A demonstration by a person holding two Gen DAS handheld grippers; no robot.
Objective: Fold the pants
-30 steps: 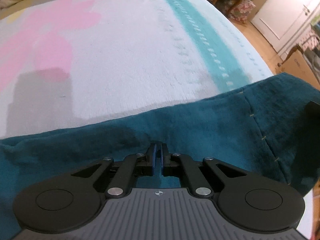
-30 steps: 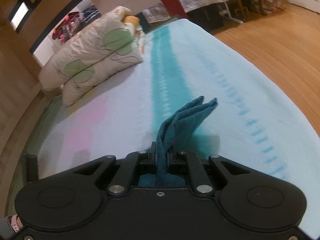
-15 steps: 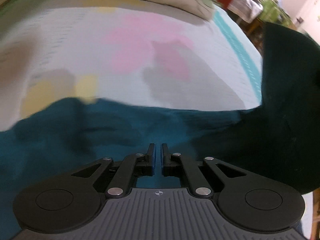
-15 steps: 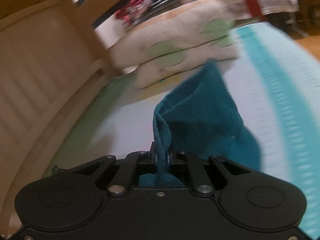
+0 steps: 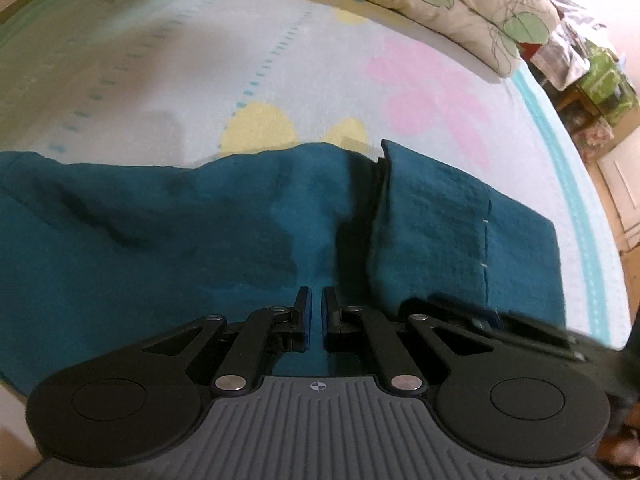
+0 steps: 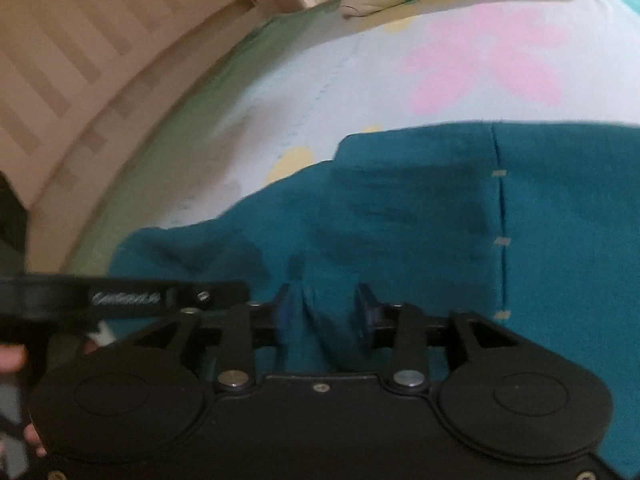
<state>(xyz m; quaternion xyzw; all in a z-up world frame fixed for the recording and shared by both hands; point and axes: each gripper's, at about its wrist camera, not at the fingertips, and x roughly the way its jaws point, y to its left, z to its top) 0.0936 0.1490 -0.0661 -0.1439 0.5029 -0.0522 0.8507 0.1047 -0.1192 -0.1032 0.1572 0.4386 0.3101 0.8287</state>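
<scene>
The teal pants (image 5: 160, 232) lie across the flowered bed sheet (image 5: 360, 60). One end is folded over on the right, a doubled layer (image 5: 440, 232) with pale stitches. My left gripper (image 5: 316, 308) hovers low over the pants beside that fold's edge, shut with nothing between its pads. In the right wrist view the pants (image 6: 400, 208) fill the middle. My right gripper (image 6: 324, 308) has its jaws opening; a loose ridge of teal cloth stands between the pads, and they do not press on it. The two grippers are side by side, very close.
A cream pillow with green leaves (image 5: 440, 0) lies at the head of the bed. A slatted wooden bed frame (image 6: 80, 60) runs along the far left side. Boxes and furniture (image 5: 600, 80) stand past the bed's right edge. A person's fingers (image 6: 12, 360) show at the left.
My right gripper swung the pant end over and down onto the rest of the pants, then its jaws parted. My left gripper slid sideways along the pants and stayed shut.
</scene>
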